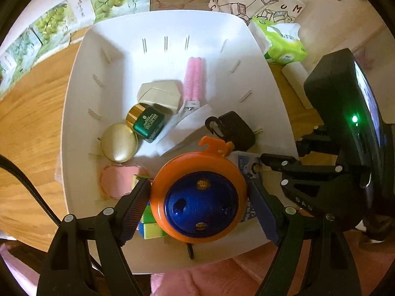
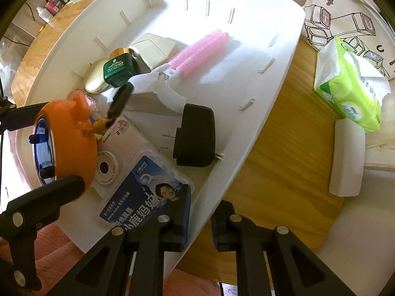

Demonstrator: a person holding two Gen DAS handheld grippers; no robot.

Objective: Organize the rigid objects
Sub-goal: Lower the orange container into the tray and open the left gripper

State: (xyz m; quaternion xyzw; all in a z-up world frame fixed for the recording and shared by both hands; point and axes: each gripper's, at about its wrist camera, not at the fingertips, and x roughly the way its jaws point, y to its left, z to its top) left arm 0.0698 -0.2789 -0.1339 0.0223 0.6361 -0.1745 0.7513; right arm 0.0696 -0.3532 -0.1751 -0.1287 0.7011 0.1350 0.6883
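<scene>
My left gripper (image 1: 198,208) is shut on an orange disc with a blue dome (image 1: 200,197), a pad against each side. It holds the disc just over the near end of the white basket (image 1: 81,98). A black hook (image 2: 121,101) dangles from the orange disc (image 2: 71,143). In the basket lie a black charger (image 2: 195,135), a white camera (image 2: 118,153), a blue floss packet (image 2: 153,194), pink rollers (image 1: 193,81), a green bottle (image 1: 148,123), a gold compact (image 1: 119,143) and a beige box (image 1: 160,93). My right gripper (image 2: 197,231) is shut on the basket's near rim, one finger inside, one outside.
The basket rests on a wooden table (image 1: 29,135). A green tissue pack (image 2: 353,91) and a white case (image 2: 345,157) lie to its right, with a printed tote bag (image 1: 259,0) behind. A colourful cube (image 1: 150,224) sits under the disc. Pink cloth (image 1: 222,278) lies below.
</scene>
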